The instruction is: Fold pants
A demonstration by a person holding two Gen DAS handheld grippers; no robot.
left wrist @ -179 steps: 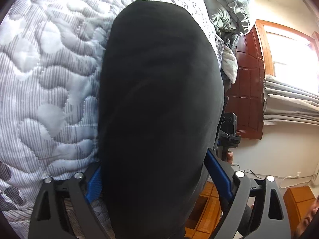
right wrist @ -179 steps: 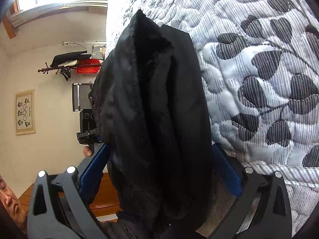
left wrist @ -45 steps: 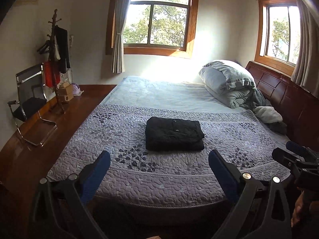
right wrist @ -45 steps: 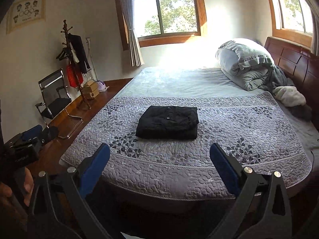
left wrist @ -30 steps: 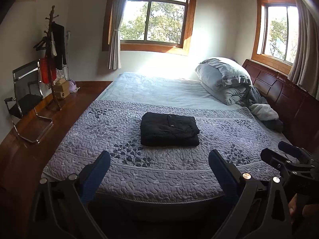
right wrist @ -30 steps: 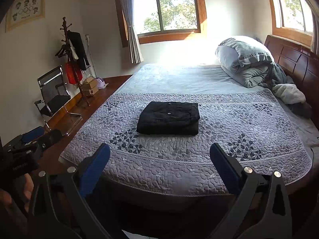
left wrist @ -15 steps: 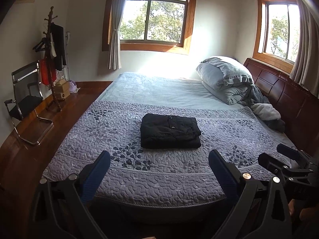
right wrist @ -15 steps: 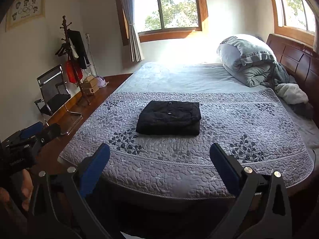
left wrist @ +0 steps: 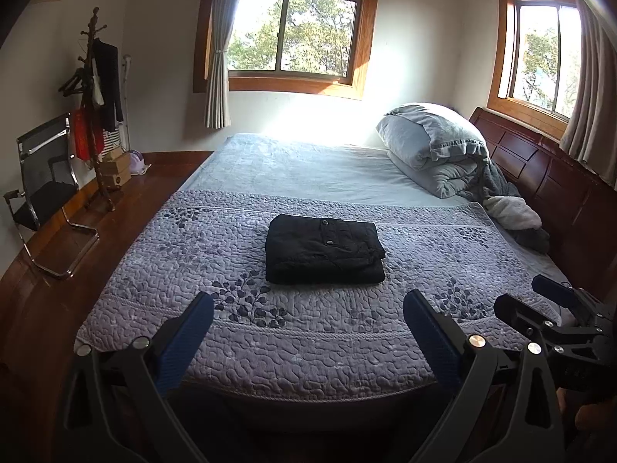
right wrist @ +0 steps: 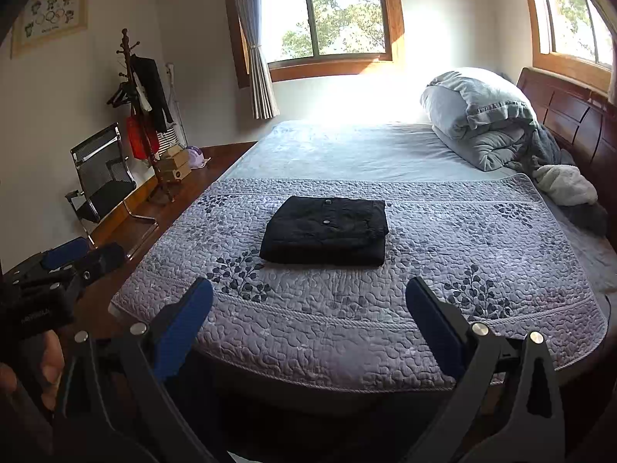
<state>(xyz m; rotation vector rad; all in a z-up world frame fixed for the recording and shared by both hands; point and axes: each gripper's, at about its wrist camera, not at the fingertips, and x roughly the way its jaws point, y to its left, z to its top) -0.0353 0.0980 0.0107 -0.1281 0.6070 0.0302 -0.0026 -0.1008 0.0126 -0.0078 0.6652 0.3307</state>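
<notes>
Two tongs, both spread wide, holding nothing, touching nothing. Left tongs [left wrist: 308, 312] hang off the near edge of the bed [left wrist: 308, 162], blue pads on black plastic arms with silver screws; right tongs [right wrist: 308, 305] same build, same wide gap, also back from the near edge. Each shows in the other's view: right tongs at the right edge of the left wrist view, left tongs at the left edge of the right wrist view, a hand [right wrist: 46, 362] gripping that one.

Pants [left wrist: 324, 249] black, folded into a thick rectangular stack, two metal buttons on top, lying flat about mid-width on the quilt [left wrist: 270, 328], well apart from both tongs. Quilt grey-lavender, pebbly stitched texture, dark leaf prints, corded border along near edge. Beyond it smooth pale sheet. Puffy grey pillow [left wrist: 428, 135] and rumpled blanket at far right corner by dark wood headboard [left wrist: 547, 177]. Mesh chair [left wrist: 42, 185] and coat rack [left wrist: 94, 115] left, glossy wood floor.
</notes>
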